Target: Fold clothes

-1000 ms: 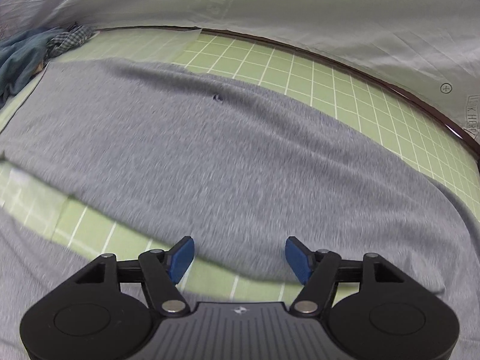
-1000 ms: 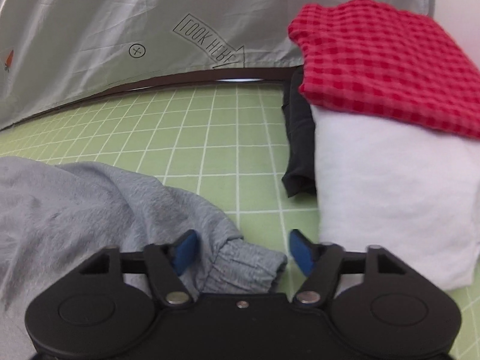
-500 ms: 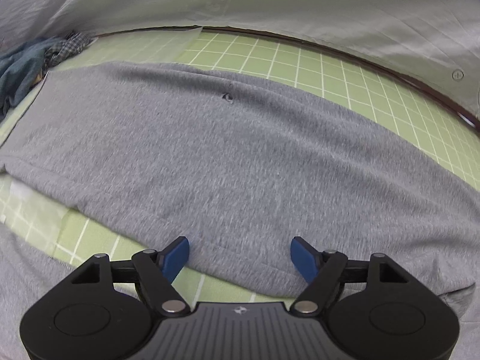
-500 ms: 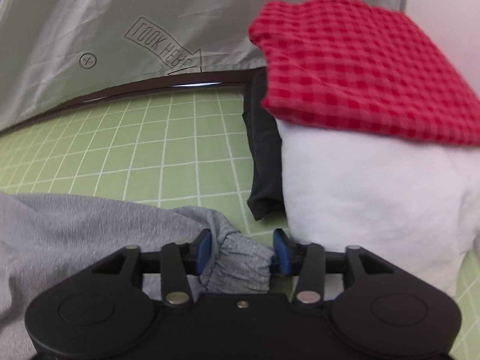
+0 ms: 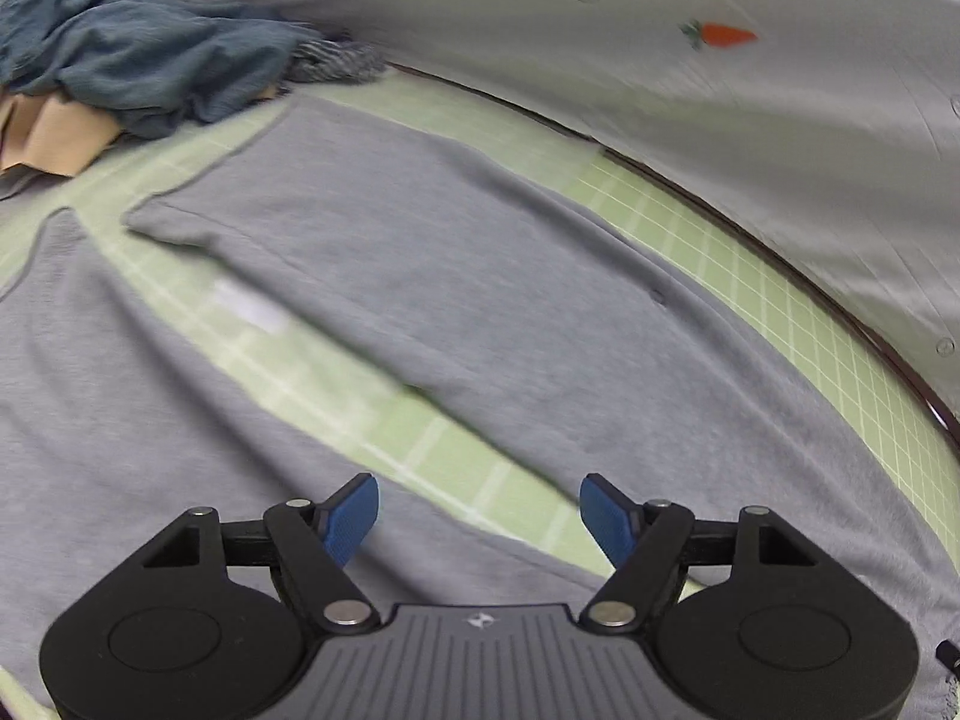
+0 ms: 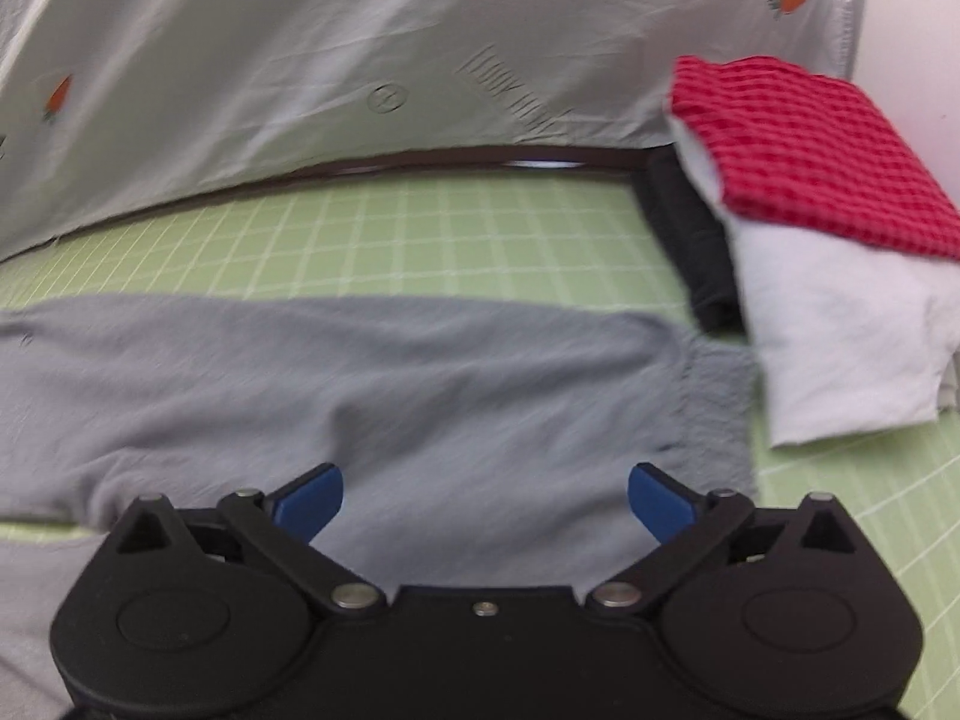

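The grey trousers (image 5: 456, 276) lie flat on the green mat (image 6: 420, 234), cuff beside the folded pile (image 6: 840, 324). Your left gripper (image 5: 479, 519) is wide and empty; your right gripper (image 6: 485, 501) is opening, nothing clamped (fabric only beneath). Smooth both legs before you fold.

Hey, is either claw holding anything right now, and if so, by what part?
Nothing is held. The left claw stands open over the grey garment; the right claw is opening, its pads clear of the ribbed cuff.
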The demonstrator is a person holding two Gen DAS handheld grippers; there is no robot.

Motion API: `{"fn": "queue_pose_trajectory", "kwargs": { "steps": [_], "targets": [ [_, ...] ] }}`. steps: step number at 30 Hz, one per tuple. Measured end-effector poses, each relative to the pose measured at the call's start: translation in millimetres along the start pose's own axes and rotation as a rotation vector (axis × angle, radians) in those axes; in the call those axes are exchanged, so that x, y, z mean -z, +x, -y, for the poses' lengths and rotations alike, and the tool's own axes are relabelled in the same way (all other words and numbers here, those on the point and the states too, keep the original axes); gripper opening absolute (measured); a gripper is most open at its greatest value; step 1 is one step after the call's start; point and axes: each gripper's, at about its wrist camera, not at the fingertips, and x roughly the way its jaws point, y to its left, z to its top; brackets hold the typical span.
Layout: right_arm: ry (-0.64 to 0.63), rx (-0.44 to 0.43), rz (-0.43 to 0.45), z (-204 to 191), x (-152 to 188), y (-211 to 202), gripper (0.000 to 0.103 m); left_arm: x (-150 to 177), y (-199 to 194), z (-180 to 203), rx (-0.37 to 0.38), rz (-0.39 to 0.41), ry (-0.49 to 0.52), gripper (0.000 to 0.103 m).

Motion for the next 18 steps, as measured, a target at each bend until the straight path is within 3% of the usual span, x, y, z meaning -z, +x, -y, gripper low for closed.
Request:
{"fn": "queue_pose_trajectory", "kwargs": {
  "steps": [5,12,14,18],
  "targets": [
    [-0.003,-0.021,0.029,-62.7,4.9,-18.1,0.103,-16.7,-8.3,-60.1,0.004,0.001,-0.057,0.073],
    [0.042,-0.024,0.092,-149.6,-1.0,-35.8,0.102,-56.3,1.7,-131.4,0.009,0.053,-0.037,0.064],
    [0.048,-0.033,0.106,-173.8,-2.3,-36.7,0.099,-72.5,10.3,-148.8,0.005,0.075,-0.024,0.060],
    [0.066,-0.050,0.100,-214.0,-6.6,-24.2,0.083,-104.6,37.9,-172.2,-0.015,0.077,0.018,0.058]
  ]
}}
